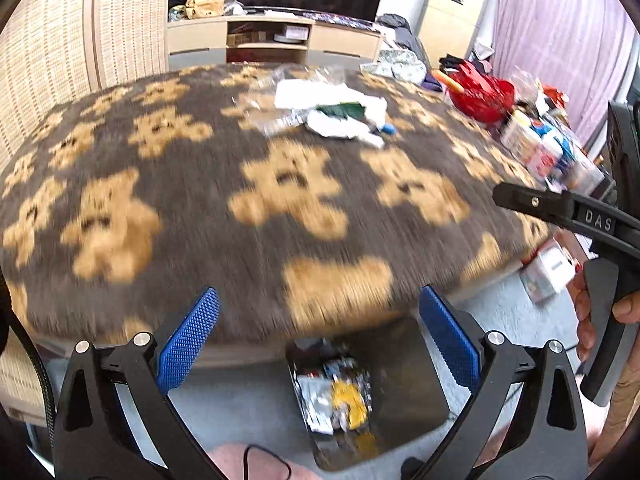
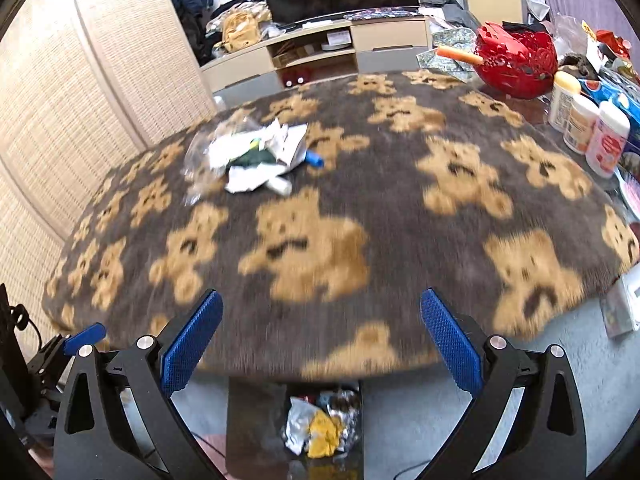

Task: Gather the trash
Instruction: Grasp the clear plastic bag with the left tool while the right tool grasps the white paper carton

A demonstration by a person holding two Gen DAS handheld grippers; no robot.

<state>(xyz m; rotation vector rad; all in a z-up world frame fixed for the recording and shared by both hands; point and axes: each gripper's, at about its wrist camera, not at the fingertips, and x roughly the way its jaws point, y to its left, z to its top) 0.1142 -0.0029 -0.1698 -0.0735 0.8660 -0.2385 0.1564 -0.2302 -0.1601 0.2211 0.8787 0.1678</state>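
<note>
**A:** ok so closest to the cameras, what are the two tongs doing? Holding anything?

**B:** Nope. The left gripper (image 1: 319, 334) has its blue pads (image 1: 188, 340) spread about as wide as they go, with nothing between them and nothing touching them. Same for the right gripper (image 2: 321, 338): wide open, empty, pads up in the air over the near edge of the table. In the left view you can also see the right tool off to the side, with a hand (image 1: 592, 312) wrapped round its handle.

**A:** and under them?

**B:** A dark trash bin (image 2: 256, 428) sits on the pale floor just below the table's near edge. It's got crumpled silver foil wrappers and something yellow (image 2: 322, 432) inside. Both views are a bit blurry, so I can't tell more than that.

**A:** where's the rest of the trash?

**B:** Further out on the teddy-bear tablecloth (image 2: 360, 208) there's a trash pile (image 2: 256, 156): white crumpled paper, clear plastic, a dark green scrap and a little blue piece (image 2: 314, 158) at its edge. It's well apart from both grippers.

**A:** anything past that?

**B:** On the right side there's a red openwork basket (image 2: 516, 64) and a few white bottles (image 2: 580, 124). At the back there's a TV stand (image 2: 320, 50) with a TV.
</note>
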